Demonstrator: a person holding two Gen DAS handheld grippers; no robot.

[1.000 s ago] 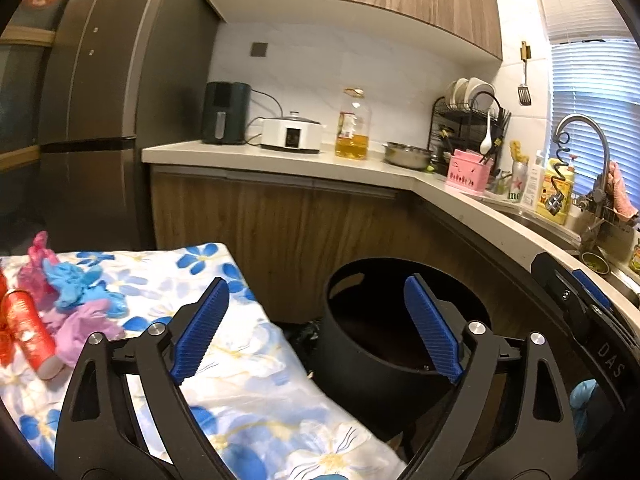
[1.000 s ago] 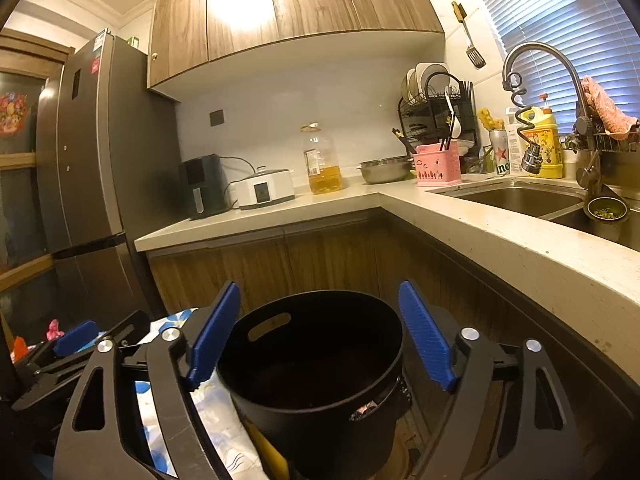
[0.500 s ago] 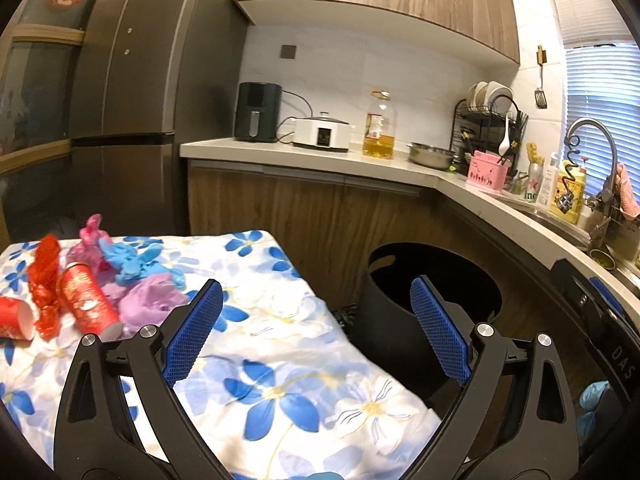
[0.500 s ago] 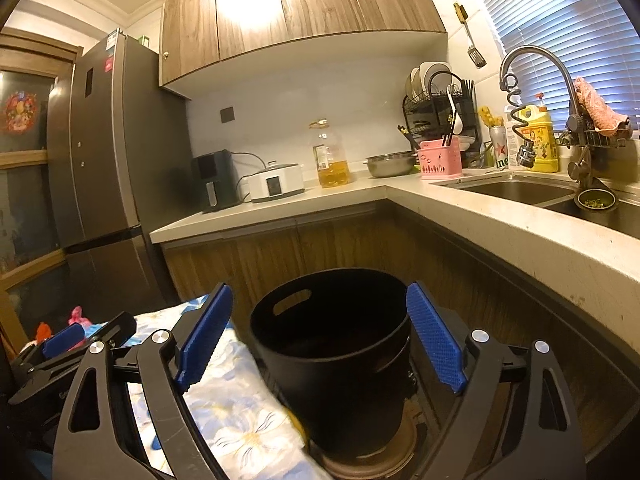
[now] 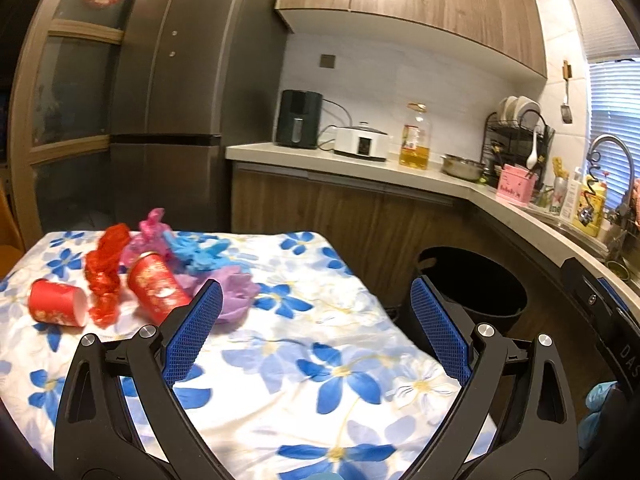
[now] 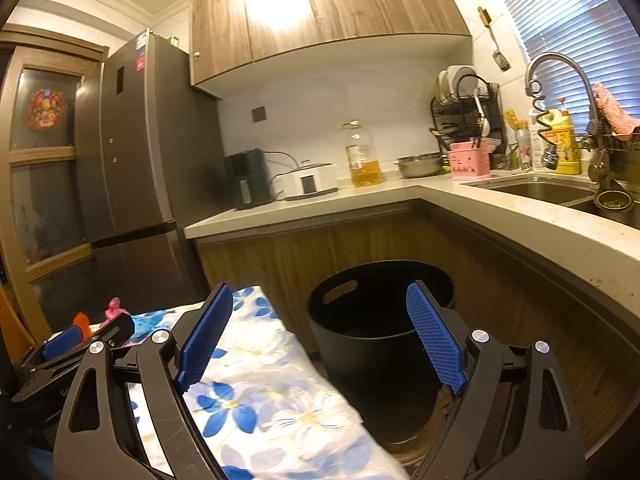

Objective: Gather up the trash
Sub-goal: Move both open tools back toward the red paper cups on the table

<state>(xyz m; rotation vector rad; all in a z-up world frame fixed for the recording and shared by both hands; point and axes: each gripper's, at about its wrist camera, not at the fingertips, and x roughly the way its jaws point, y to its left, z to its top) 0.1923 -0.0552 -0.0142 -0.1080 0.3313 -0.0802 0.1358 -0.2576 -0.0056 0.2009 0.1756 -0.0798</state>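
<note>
On the flowered tablecloth [image 5: 304, 392] lies a heap of trash: two red paper cups [image 5: 157, 286] [image 5: 56, 302] on their sides, crumpled red wrap [image 5: 105, 268], pink [image 5: 150, 232], blue [image 5: 200, 254] and purple [image 5: 236, 294] scraps. My left gripper [image 5: 316, 332] hangs open over the cloth, right of the heap, holding nothing. A black bin [image 6: 376, 332] stands on the floor beside the table. My right gripper [image 6: 320, 336] is open and empty, above the table's edge and the bin. The left gripper's tip [image 6: 68, 342] shows at the lower left of the right wrist view.
An L-shaped counter [image 6: 400, 196] wraps behind and right of the bin, carrying an oil bottle [image 6: 362, 156], appliances, a dish rack and a sink [image 6: 536, 190]. A tall fridge [image 5: 168, 112] stands behind the table. The other gripper [image 5: 608, 320] edges in at right.
Both views have swung left. The trash heap has come from the left edge toward the middle of the left view, and the bin has slid right. Both grippers stay open and empty.
</note>
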